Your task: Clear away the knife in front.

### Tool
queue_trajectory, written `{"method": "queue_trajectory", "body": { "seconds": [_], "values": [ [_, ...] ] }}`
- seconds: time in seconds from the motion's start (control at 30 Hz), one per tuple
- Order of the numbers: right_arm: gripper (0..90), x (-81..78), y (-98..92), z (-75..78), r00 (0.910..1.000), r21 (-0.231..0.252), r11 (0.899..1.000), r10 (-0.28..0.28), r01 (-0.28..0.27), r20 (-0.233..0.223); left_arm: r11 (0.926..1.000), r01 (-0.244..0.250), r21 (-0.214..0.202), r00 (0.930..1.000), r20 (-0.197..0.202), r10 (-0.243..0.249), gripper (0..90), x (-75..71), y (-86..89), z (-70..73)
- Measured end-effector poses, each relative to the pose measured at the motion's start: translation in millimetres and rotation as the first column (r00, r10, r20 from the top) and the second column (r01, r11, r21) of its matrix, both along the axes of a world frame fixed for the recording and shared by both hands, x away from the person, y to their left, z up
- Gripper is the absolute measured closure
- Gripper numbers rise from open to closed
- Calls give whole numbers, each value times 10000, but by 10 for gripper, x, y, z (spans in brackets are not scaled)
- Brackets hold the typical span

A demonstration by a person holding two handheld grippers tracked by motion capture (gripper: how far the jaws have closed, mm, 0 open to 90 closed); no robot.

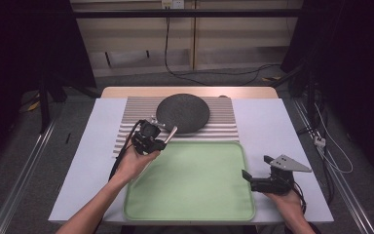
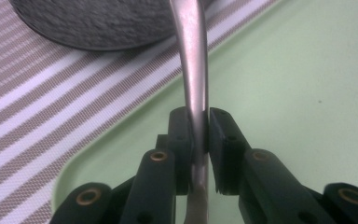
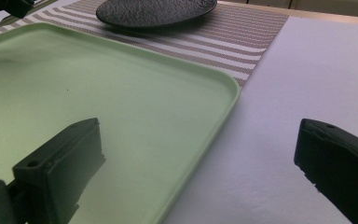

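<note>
The left gripper (image 1: 161,138) is held over the far left corner of the green tray (image 1: 190,207), near the edge where the tray meets the striped mat (image 1: 126,127). Its jaws are clamped on a slim metal utensil handle (image 1: 171,134); in the left gripper view the handle (image 2: 193,70) runs upright between the two black jaws, pinched at their tips, and extends forward toward the dark round plate (image 2: 98,23). The working end of the utensil is out of frame there, so its type cannot be told. In the high view the handle points from the gripper toward the near rim of the plate (image 1: 182,113), which rests on the striped mat at the far middle of the table. The tray lies on the white table cover (image 1: 272,126), its far edge just beside the mat's near edge, and its surface carries nothing apart from a tiny dark speck. The right gripper (image 1: 256,169) is held at the right edge of the tray, low over the table, with a grey three-cornered plate (image 1: 288,163) on top. Its jaws stand wide apart and hold nothing; in the right gripper view one jaw sits over the tray (image 3: 233,91) and the other over the white cover (image 3: 307,70). The two grippers are well apart.
</note>
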State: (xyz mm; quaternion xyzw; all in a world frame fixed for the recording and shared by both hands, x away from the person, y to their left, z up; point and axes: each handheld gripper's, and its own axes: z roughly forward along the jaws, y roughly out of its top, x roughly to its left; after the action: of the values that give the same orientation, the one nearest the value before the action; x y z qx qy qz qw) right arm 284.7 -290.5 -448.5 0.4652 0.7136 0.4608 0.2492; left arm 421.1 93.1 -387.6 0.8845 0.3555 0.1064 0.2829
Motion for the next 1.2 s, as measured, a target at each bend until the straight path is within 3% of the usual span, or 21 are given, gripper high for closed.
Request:
{"method": "queue_trajectory", "body": {
  "seconds": [0.1,0.57,0.83,1.1,1.2],
  "values": [
    [8,-1,1,0,10000,-3,10000,10,-10,-2,10000,-14,91,9996,-286,17,800,-26,-22,-29],
    [9,-1,5,-3,10000,-43,10000,17,-18,-63,9985,355,415,9970,-709,-325,799,-152,-26,-195],
    [8,-4,4,-3,10000,-59,10000,7,-7,-57,9992,194,336,9949,-992,-159,798,-170,55,-292],
    [8,0,5,-5,10000,-71,10000,-7,7,-88,9978,258,618,9938,-1096,-189,797,-210,57,-371],
    [8,5,5,-7,10000,-92,10000,-1,0,-85,9984,232,520,9936,-1116,-173,797,-234,76,-379]
  ]
}}
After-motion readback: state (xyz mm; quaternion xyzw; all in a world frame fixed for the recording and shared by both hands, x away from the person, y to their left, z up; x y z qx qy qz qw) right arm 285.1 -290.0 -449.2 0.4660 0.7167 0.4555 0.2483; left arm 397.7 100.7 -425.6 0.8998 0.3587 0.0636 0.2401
